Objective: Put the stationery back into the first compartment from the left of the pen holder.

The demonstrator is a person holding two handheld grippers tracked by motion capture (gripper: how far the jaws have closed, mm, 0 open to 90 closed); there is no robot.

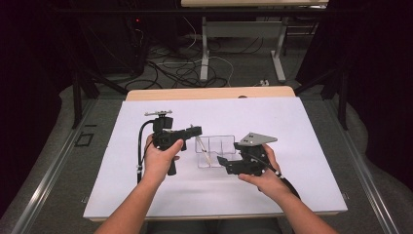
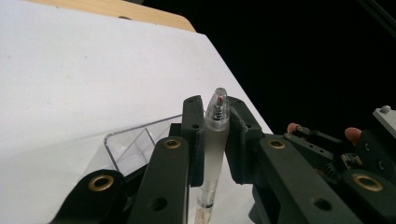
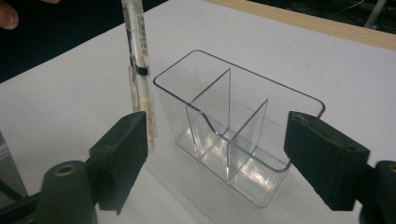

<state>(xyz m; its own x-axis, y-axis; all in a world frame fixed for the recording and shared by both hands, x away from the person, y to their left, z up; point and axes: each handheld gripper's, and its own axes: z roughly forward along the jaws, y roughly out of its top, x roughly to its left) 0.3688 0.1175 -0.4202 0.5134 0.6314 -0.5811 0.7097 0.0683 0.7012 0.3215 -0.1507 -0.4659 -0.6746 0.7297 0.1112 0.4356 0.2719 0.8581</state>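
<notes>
a: presently, what is the left gripper (image 1: 196, 130) carrying?

b: its jaws are clamping a translucent pen (image 2: 215, 140) by the upper barrel, tip end hanging down. in the right gripper view the pen (image 3: 137, 60) is hanging just outside the organiser's near end wall, its lower end close to the white table sheet (image 3: 56, 98), not yet in any compartment.

a: and the right gripper (image 1: 225, 162)?

b: its jaws are standing wide, one on either side of the clear three-compartment organiser (image 3: 233, 126), touching neither wall. i am judging it is waiting there to steady the light tray.

a: where is the organiser sitting?

b: mid-table between the two grippers (image 1: 215, 150), upright and empty.

a: any risk?

b: the pen is hanging beside the rim; lowering without shifting over would be missing the compartment.
</notes>
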